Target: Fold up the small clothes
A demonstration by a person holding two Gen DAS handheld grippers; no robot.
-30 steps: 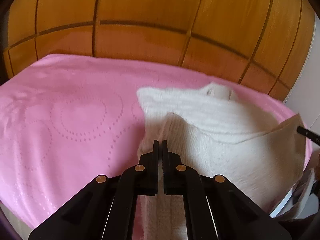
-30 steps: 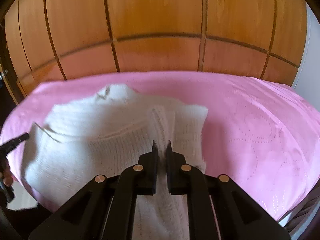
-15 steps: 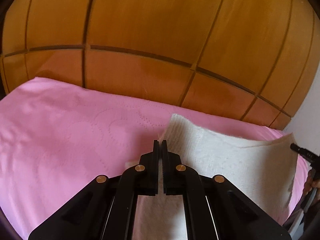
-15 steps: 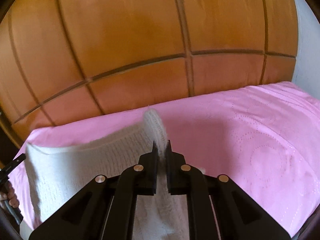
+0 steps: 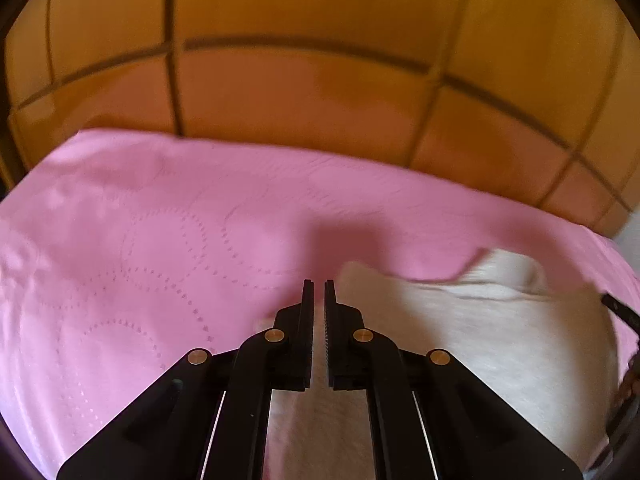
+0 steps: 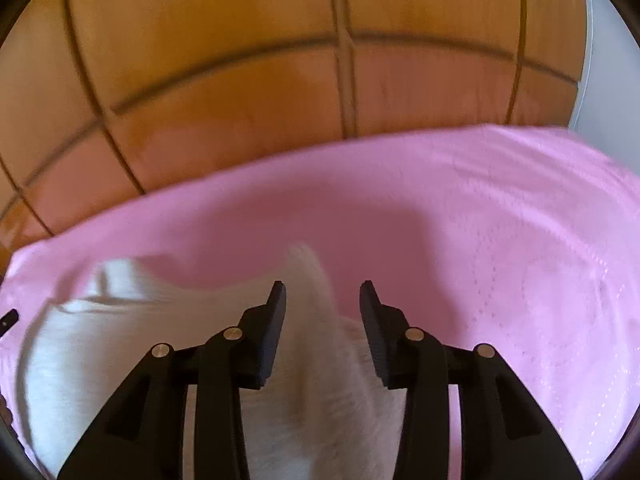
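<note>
Both wrist cams look steeply down, close over pink bedspread [image 5: 160,240] w/ wooden headboard [image 5: 300,80] behind; both share white knit [image 6: 100,360].

Pink bedspread [image 5: 168,240] open ahead; wooden headboard [image 6: 256,92] blocks far edge; white garment [image 6: 100,344] alongside.

No legible text, label, brand, number or sign in either wrist view — none on the white knitted garment [image 6: 120,360], the pink embossed bedspread [image 5: 140,240], the orange-brown panelled wooden headboard [image 6: 240,80] or the black gripper fingers [image 6: 272,320] — motion blur throughout.
</note>
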